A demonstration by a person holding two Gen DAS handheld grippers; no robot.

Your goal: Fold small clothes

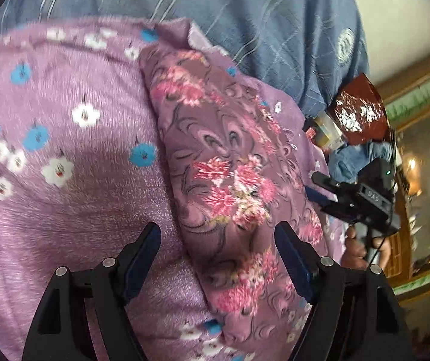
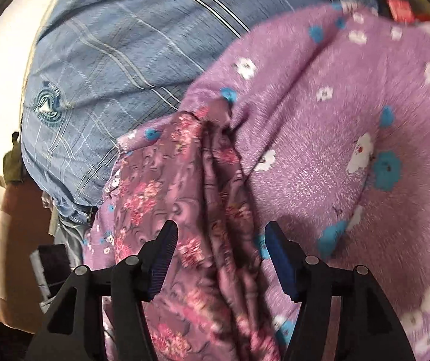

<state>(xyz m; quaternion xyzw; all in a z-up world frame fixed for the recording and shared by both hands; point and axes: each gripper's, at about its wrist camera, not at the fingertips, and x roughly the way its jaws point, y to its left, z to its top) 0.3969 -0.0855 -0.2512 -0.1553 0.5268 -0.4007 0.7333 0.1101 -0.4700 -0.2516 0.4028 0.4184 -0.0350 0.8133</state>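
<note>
Both the left gripper (image 1: 216, 234) and the right gripper (image 2: 219, 233) are matte black plastic with angular arms, round silver screws at the joints and ribbed dark blue pads (image 2: 162, 263), while the person's blue shirt (image 2: 100, 69), pale-striped, bears a round crest at centre left.

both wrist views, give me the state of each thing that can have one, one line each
left gripper: open, above the cloth, holding nothing
right gripper: open, nothing pinched between its pads
pink-flowered cloth: bunched in a long creased strip, lying on the bedspread
purple bedspread: spread out, rumpled
blue checked pillow: lying behind the bedspread
</note>
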